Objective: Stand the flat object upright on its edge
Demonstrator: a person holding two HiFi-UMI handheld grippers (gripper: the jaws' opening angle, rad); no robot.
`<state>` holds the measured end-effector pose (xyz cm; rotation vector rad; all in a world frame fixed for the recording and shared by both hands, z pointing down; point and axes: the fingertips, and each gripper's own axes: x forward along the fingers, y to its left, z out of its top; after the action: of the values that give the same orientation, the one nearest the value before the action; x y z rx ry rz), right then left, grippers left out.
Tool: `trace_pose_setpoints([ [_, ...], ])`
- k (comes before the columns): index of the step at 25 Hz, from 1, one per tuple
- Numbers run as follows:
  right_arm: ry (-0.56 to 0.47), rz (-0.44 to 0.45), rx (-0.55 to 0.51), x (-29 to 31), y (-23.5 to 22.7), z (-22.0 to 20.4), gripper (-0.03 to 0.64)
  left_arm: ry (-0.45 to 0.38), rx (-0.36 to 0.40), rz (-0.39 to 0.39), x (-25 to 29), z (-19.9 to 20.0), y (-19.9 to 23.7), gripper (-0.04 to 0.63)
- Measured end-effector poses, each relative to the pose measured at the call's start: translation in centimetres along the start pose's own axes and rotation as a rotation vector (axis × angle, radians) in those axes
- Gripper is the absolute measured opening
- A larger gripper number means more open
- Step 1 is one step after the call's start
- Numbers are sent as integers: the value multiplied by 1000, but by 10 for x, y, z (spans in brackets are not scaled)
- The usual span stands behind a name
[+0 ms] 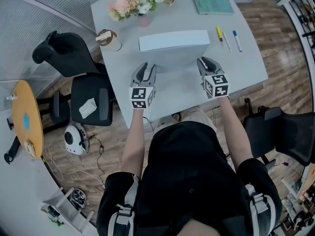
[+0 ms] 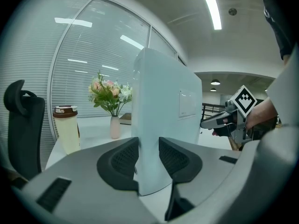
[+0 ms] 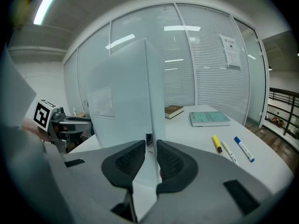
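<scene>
A white flat slab (image 1: 173,40) stands upright on its long edge in the middle of the grey table (image 1: 246,68). My left gripper (image 1: 145,67) is at its left end and my right gripper (image 1: 204,62) at its right end. In the left gripper view the slab (image 2: 163,101) rises between the two dark pads of the left gripper (image 2: 148,155), which press on both its faces. The right gripper view shows the slab's thin end (image 3: 126,101), with a small port on it, clamped by the right gripper (image 3: 150,160).
Behind the slab stand a vase of flowers (image 1: 138,3) and a brown-lidded cup (image 1: 108,38). Two books (image 1: 212,4) lie at the far edge, and pens (image 1: 229,38) lie to the right. Office chairs (image 1: 83,90) flank the table.
</scene>
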<state>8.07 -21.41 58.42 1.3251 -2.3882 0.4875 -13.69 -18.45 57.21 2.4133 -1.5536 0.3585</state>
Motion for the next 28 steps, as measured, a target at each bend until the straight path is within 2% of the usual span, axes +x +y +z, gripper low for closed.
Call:
trace_pose_setpoints([
  [28,2,-39,16,-14,6,-6,72,28,-34,-36,-12,-10,-7,144],
])
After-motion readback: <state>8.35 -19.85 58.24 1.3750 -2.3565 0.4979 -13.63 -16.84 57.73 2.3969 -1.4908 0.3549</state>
